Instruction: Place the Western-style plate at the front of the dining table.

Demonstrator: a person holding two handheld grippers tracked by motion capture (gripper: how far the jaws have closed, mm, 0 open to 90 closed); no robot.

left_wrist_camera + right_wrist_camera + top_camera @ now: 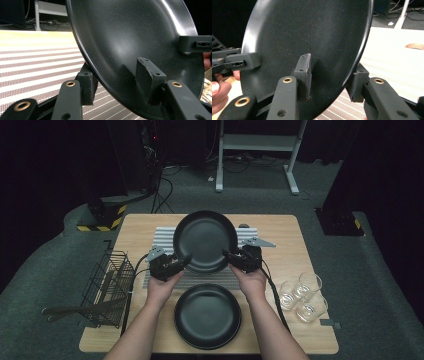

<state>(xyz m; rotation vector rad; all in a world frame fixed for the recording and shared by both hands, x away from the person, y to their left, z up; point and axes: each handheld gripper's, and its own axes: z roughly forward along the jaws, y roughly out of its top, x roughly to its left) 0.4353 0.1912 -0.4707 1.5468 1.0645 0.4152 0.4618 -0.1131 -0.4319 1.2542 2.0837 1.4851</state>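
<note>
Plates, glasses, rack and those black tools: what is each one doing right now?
Raised plate: tilted, held off the table by both tools.
Left tool: shut on the raised plate's rim.
Right tool: shut on the opposite rim.
Second plate: lying flat on the table.
Glasses: upright, look empty.
Wire rack: no plates in it.
Striped mat: flat.

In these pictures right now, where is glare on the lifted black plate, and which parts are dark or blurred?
High view: room beyond the table is nearly black; the lifted plate shows faint sheen. Left gripper view: bright glare along the plate's upper right rim; near jaws soft. Right gripper view: pale sheen on the left rim; the striped mat looks blurred.
</note>
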